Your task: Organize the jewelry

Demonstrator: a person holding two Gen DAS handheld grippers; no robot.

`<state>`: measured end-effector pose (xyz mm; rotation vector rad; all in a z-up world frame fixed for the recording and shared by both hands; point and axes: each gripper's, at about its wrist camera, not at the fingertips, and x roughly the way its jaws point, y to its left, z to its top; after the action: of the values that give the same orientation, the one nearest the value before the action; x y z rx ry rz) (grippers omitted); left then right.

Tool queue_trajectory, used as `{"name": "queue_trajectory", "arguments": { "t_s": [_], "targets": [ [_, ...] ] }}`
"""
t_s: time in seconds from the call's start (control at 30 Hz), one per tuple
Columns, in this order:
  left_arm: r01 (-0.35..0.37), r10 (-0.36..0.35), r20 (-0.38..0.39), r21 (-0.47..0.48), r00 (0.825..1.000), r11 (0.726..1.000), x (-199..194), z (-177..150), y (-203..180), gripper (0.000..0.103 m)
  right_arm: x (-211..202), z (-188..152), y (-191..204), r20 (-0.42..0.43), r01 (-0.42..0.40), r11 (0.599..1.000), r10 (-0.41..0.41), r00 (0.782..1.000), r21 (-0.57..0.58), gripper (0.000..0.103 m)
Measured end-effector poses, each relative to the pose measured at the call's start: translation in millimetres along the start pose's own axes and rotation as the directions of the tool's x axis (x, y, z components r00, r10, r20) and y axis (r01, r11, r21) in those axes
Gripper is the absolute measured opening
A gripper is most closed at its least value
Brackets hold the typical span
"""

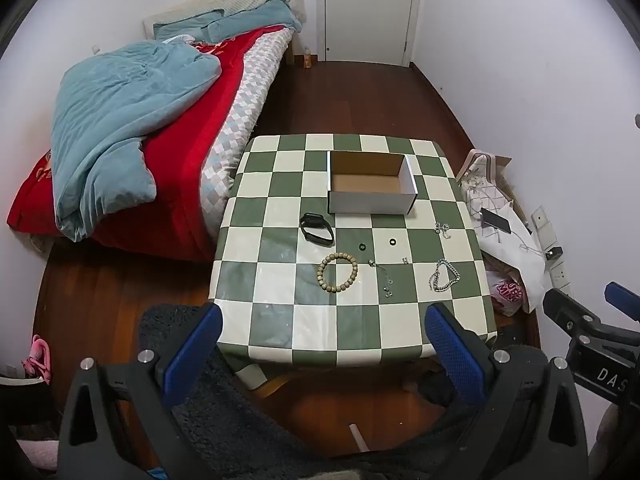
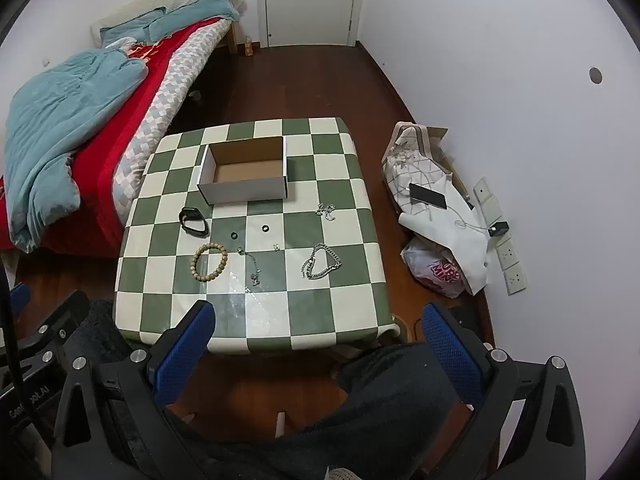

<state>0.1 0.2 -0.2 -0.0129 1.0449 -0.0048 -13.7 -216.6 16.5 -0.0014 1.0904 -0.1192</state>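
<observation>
An open cardboard box (image 1: 371, 200) (image 2: 244, 194) stands at the far side of a green-and-cream checked table (image 1: 276, 316) (image 2: 160, 304). In front of it lie a black band (image 1: 317, 229) (image 2: 194, 221), a wooden bead bracelet (image 1: 337, 272) (image 2: 209, 262), two small black rings (image 1: 362, 247) (image 1: 393, 242), a thin chain (image 1: 382, 277) (image 2: 252, 266), a silver chain bracelet (image 1: 444, 276) (image 2: 321, 266) and a small silver piece (image 1: 442, 228) (image 2: 326, 212). My left gripper (image 1: 324, 326) and right gripper (image 2: 318, 322) are open and empty, above the table's near edge.
A bed (image 1: 132, 128) with a blue duvet and red cover lies left of the table. Bags, a phone (image 2: 427, 196) and wall sockets sit on the floor at the right wall. A dark rug (image 1: 168, 320) lies under the near side. A white door (image 1: 370, 8) is at the back.
</observation>
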Motion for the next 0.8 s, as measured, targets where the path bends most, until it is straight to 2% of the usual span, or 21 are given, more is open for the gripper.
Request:
{"name": "queue_trajectory", "arguments": {
  "t_s": [0.17,0.23,0.8],
  "targets": [
    [-0.004,0.004,0.002,0.003,1.000,1.000,1.4,0.9,-0.1,0.103,1.8,6.2,-4.5,-0.025,-0.013,1.000,0.013,1.000,0.000,0.103],
    [-0.005,0.005,0.003,0.005,1.000,1.000,2.5,1.7,-0.2,0.103,-0.7,1.9,-1.6,-0.006,-0.001,1.000,0.001,1.000,0.004,0.103],
    [0.004,-0.004,0.011,0.007,1.000,1.000,0.1,2.8,-0.2,0.103,1.7,5.3,0.0,-0.016,0.019,1.000,-0.019,1.000,-0.019,0.103]
  ]
}}
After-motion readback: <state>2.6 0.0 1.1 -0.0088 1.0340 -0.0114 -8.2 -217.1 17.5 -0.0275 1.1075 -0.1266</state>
